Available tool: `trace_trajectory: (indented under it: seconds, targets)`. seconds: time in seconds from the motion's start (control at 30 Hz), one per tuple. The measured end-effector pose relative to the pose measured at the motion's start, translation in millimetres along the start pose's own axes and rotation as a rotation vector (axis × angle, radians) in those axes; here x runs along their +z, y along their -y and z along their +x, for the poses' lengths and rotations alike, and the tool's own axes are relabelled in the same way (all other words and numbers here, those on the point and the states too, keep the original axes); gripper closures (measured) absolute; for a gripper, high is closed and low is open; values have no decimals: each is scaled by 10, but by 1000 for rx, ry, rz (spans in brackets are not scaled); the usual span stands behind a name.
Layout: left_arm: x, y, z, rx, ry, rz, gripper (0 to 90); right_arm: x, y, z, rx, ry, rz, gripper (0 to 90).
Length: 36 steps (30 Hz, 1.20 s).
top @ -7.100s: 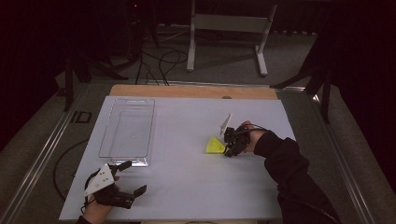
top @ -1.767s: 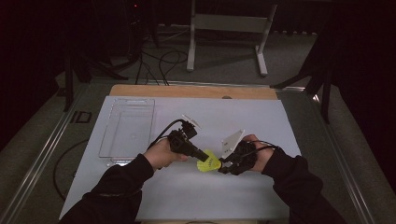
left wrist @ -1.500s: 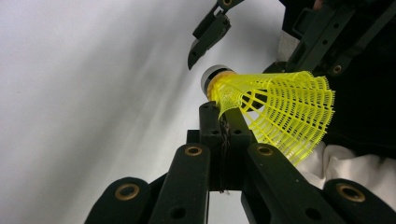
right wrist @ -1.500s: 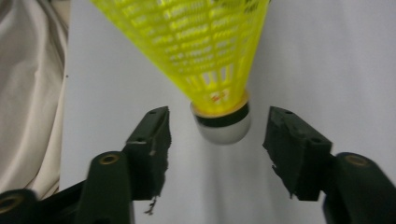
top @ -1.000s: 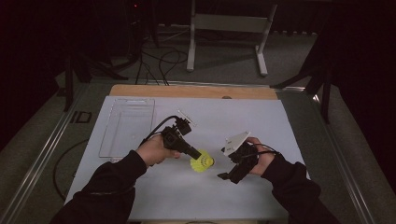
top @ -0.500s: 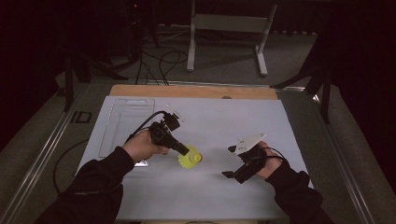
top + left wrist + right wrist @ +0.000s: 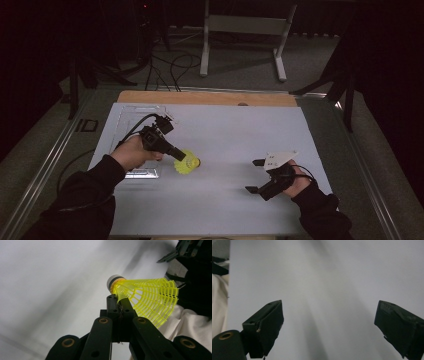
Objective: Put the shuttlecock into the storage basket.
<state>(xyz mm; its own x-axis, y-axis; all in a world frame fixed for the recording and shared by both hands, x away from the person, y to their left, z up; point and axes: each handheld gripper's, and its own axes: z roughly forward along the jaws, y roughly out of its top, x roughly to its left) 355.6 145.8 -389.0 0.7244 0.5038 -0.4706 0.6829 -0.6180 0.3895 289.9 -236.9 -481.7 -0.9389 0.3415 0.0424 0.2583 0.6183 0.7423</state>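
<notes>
Left tongs point(image 7: 176, 151) clamped tight, angled downward; right tongs point(image 7: 254, 176) spread wide, low, pointing left.

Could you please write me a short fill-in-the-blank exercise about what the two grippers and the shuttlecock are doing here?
1. The left gripper is shut on the mesh skirt of a ____ shuttlecock.
2. The right gripper holds nothing; its jaws stand ____.
3. In the high view, a clear plastic tray lies near the table's ____ edge.

Missing words: yellow; open; left
</notes>
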Motion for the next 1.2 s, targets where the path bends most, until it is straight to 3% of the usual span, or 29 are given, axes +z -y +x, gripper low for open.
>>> trace_trajectory:
  seconds: [0.27,0.7,1.2]
  targets:
    - [-264,152,93,-40,-41,-15,900,-47,180,-8,46,14,-22,88]
    - [-624,416,221,-102,-89,-48,900,-151,375,-9,56,51,-49,89]
    - [-992,728,414,-219,-161,-62,900,-213,521,-9,88,63,-68,89]
